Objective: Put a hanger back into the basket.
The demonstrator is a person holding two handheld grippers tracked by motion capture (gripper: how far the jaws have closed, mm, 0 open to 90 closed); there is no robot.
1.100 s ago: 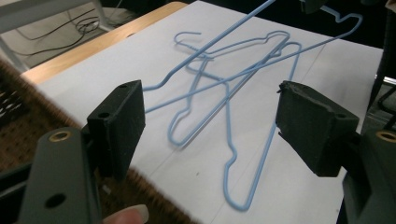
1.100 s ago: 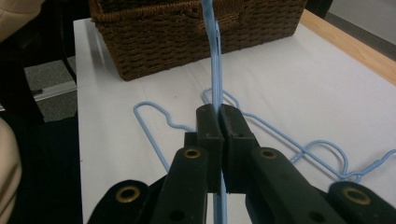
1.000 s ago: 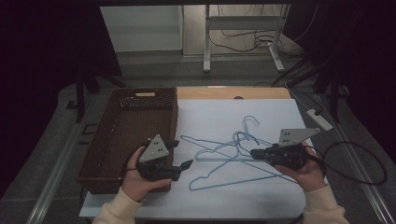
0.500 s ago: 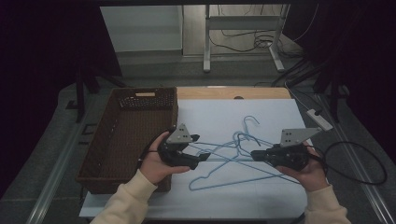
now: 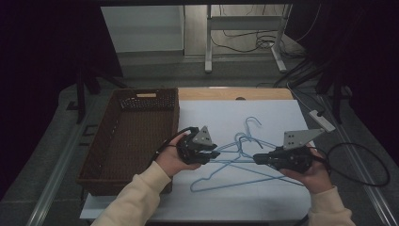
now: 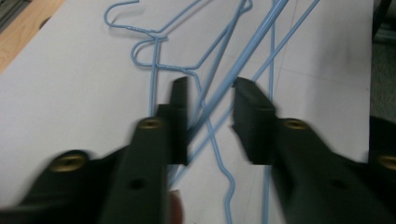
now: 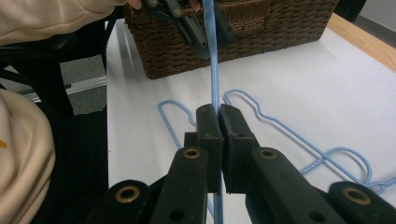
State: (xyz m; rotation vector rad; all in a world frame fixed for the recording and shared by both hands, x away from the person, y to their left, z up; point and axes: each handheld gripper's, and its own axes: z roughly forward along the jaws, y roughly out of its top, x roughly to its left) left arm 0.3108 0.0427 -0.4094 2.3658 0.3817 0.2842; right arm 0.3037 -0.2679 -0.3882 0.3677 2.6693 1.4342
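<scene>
While the right claw (image 7: 218, 114) pinches the bottom bar of one blue wire hanger (image 7: 214, 77), lifting it off the white counter (image 5: 282, 113) near the front edge so it can be parted from the tangle, the left claw (image 6: 210, 100) has just been closing around that bar, a gap still showing at its pads. The bar runs between the claws, roughly along the front edge. Another hanger (image 5: 251, 123) lies beyond; the wicker basket (image 5: 127, 136) waits at the left edge.

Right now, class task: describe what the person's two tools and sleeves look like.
Both the left tool and right tool are black, with two blocky jaws, brass-coloured screws and a grey three-cornered plate on top. A black cable loops from the right one. The sleeves are cream.
</scene>
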